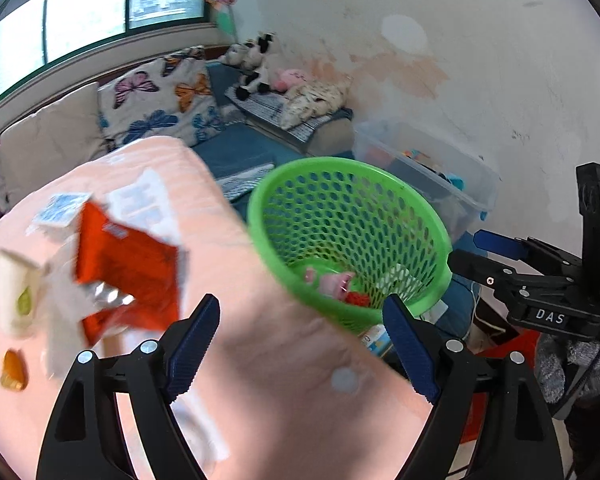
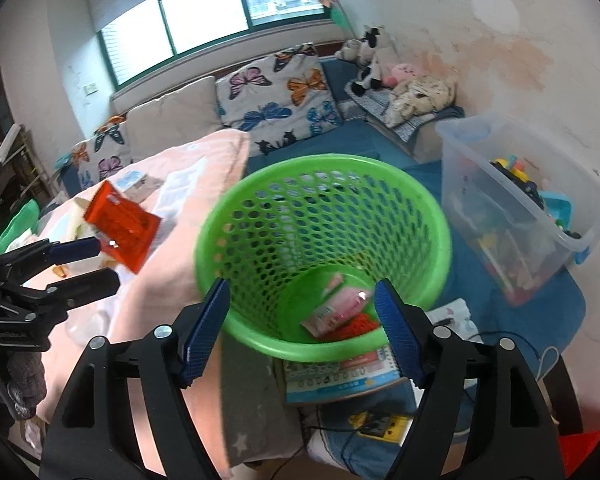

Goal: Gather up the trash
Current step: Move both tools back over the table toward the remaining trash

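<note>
Left gripper gapes empty over the pink cloth; right gripper, also wide and empty, frames the green bin. I judge the red wrapper, lying flat and blurred on the cloth just beside the left jaw, next: I would pinch one edge, then lift clear. Its long axis runs diagonally, upper-left to lower-right.

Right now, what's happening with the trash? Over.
Both grippers open, left gripper and right gripper empty. Green basket holds pink wrapper. Orange wrapper left on pink blanket. Nothing blocking.
</note>
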### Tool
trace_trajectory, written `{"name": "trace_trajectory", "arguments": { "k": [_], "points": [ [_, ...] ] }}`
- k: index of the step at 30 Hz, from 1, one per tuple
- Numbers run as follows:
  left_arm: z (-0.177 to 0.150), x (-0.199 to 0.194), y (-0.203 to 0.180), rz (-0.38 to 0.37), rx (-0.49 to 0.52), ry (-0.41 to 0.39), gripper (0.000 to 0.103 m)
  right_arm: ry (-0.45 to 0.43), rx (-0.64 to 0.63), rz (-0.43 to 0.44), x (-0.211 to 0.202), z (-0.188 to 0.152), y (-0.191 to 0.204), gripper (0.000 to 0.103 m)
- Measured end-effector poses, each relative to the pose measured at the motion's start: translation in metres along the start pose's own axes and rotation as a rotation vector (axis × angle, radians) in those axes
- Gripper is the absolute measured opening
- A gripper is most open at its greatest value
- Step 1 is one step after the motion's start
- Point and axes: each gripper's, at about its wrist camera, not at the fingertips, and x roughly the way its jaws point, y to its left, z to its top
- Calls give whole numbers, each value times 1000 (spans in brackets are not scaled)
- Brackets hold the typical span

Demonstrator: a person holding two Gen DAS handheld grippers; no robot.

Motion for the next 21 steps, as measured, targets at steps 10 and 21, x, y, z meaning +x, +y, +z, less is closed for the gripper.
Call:
{"name": "trace_trajectory", "arguments": {
  "k": [10,21],
  "points": [
    [-38,-48,51,100,-102,-43,83,-4,-129,89,7,5,59,83],
    [-89,-46,82,146,-117,32,84,10,-172,133,19,6,92,86]
  ]
}}
